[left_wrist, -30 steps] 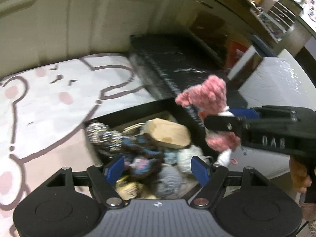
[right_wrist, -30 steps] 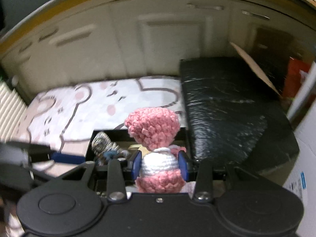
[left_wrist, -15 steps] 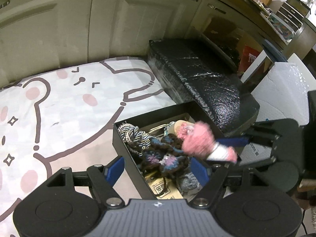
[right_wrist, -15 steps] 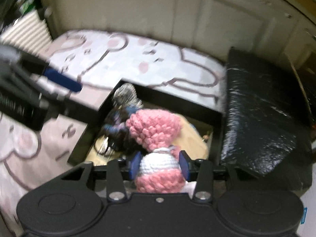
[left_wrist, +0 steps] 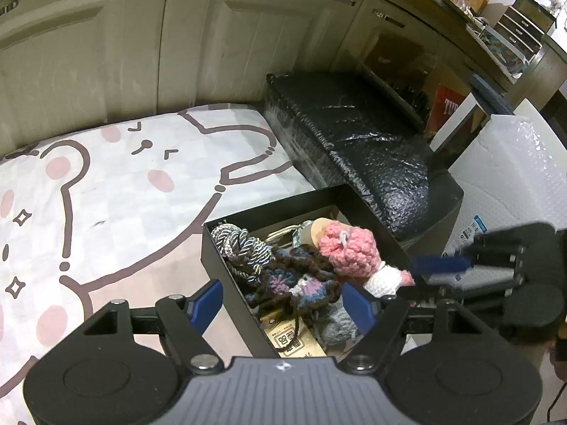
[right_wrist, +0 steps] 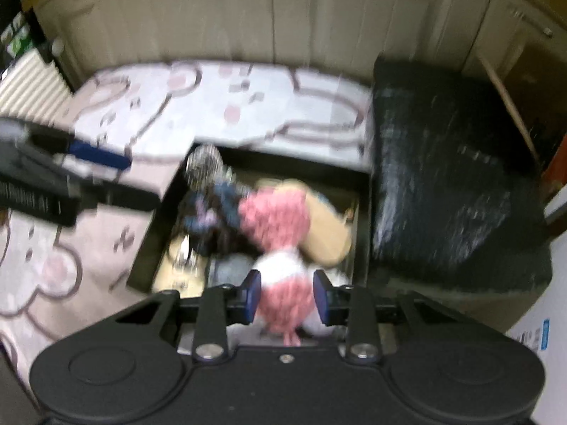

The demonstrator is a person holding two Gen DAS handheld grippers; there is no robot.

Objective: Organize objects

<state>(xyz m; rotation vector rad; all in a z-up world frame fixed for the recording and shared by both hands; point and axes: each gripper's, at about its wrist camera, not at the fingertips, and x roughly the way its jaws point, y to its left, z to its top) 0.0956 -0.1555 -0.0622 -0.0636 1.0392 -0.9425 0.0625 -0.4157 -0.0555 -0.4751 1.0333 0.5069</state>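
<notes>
I see the right hand-held gripper [right_wrist: 287,295] with its blue pads spread a little wider than the pink and white crocheted doll [right_wrist: 280,244]; the blur keeps me from telling whether they touch it. The doll lies at twelve o'clock from that gripper, over the open black box [left_wrist: 269,212] of yarn things, its pink head toward a tan oval piece [right_wrist: 322,223]. My left hand-held gripper [left_wrist: 281,301] is wide and holds nothing, hovering over the box's near corner, with the doll at one o'clock.
</notes>
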